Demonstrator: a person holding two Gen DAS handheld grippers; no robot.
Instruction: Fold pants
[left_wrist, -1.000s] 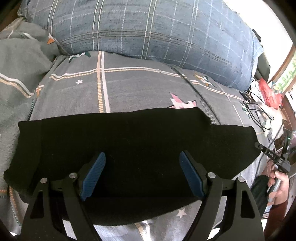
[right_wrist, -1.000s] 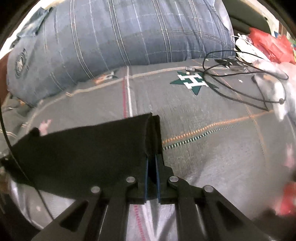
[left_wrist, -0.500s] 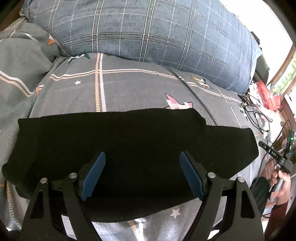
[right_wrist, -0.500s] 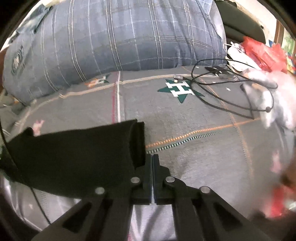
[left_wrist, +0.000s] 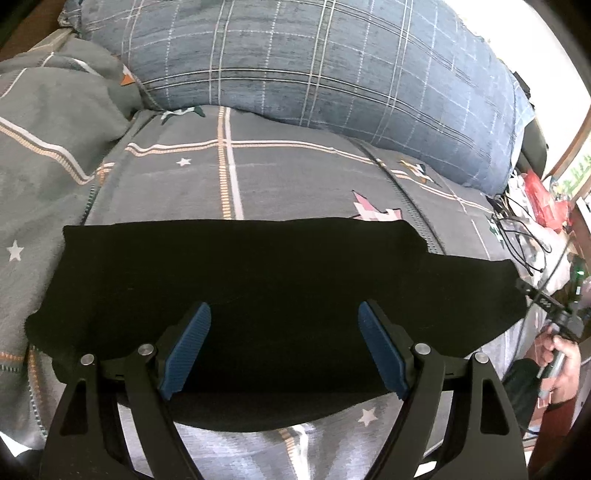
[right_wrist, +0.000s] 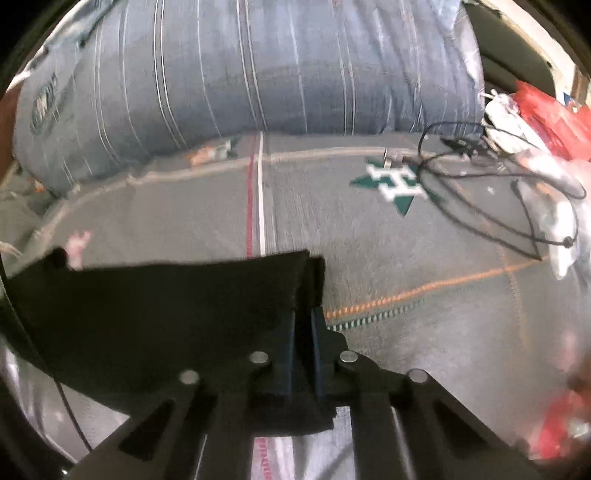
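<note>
With the black pants (left_wrist: 258, 295) spread across the bed (left_wrist: 295, 177), the right gripper (right_wrist: 303, 332) has its jaws pinched on one end while the left gripper (left_wrist: 284, 347) hovers jaws wide, so a one-sided pull could skew the fold.

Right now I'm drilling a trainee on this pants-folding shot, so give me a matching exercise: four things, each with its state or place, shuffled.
Things:
1. left gripper
2. right gripper
3. black pants
4. plaid pillow

States:
A. spread on the grey bedspread
B. shut on a pants edge
C. at the bed's far side
D. jaws open, above the cloth

Pairs: 1-D, 2-B, 3-A, 4-C
</note>
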